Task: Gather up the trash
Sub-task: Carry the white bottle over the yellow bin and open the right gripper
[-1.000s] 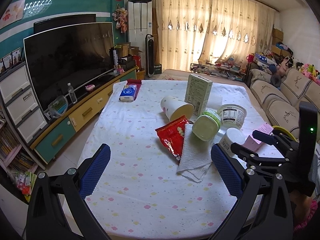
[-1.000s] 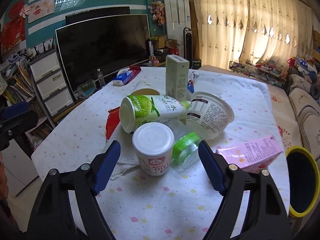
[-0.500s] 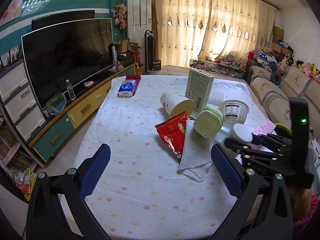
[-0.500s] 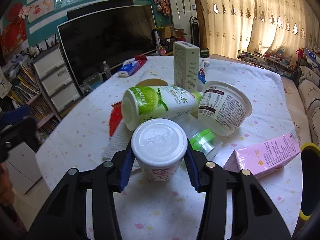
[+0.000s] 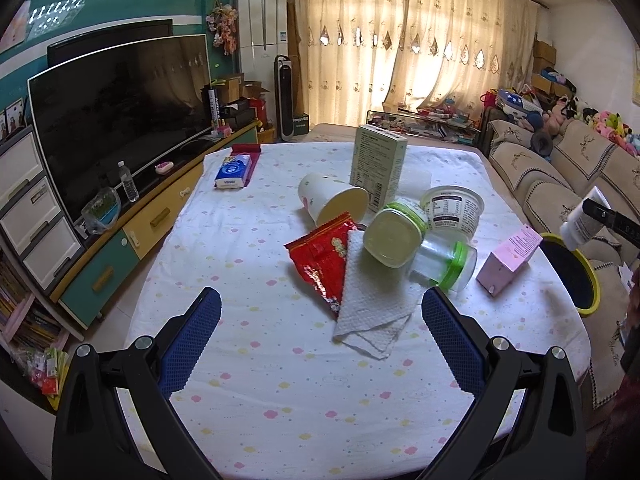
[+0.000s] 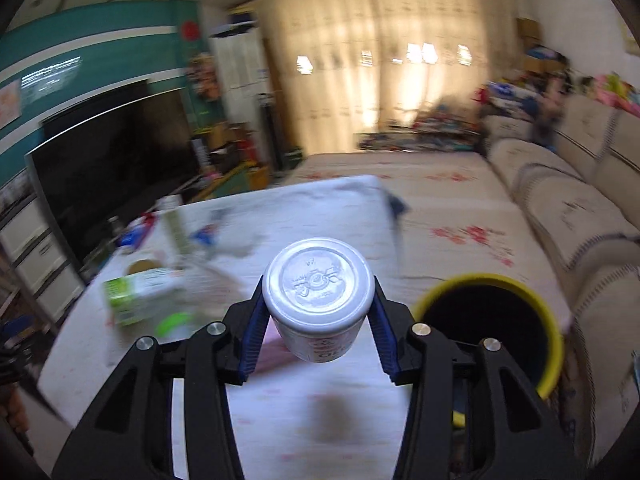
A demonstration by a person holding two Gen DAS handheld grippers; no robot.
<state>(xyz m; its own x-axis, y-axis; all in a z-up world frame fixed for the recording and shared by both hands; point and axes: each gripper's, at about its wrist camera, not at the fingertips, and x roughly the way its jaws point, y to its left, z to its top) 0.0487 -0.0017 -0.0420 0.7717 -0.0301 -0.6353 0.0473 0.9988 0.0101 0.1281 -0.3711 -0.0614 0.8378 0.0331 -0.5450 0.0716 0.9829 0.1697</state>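
Observation:
My right gripper [image 6: 319,322] is shut on a white yogurt cup [image 6: 319,300], lifted off the table and held left of the yellow-rimmed black bin [image 6: 492,326]. In the left wrist view that cup [image 5: 580,222] hangs at the far right, above the bin [image 5: 570,270]. My left gripper [image 5: 320,336] stands open over the near part of the table, its blue pads empty. Ahead of it lie a white napkin [image 5: 372,304], a red snack wrapper [image 5: 324,256], a green-labelled bottle [image 5: 396,232], a clear green-lidded jar [image 5: 444,264], a paper cup [image 5: 332,202], a white tub [image 5: 454,210], a pink carton [image 5: 510,260] and a tall box [image 5: 378,166].
The table wears a white dotted cloth [image 5: 256,264]. A blue tissue pack [image 5: 234,170] lies at its far left. A TV on a low cabinet [image 5: 108,120] runs along the left, a beige sofa [image 5: 560,184] along the right. The bin stands off the table's right edge.
My right gripper closed on the yogurt cup, lifted it from the pile and swung it right towards the bin. The left gripper has stayed where it was, open.

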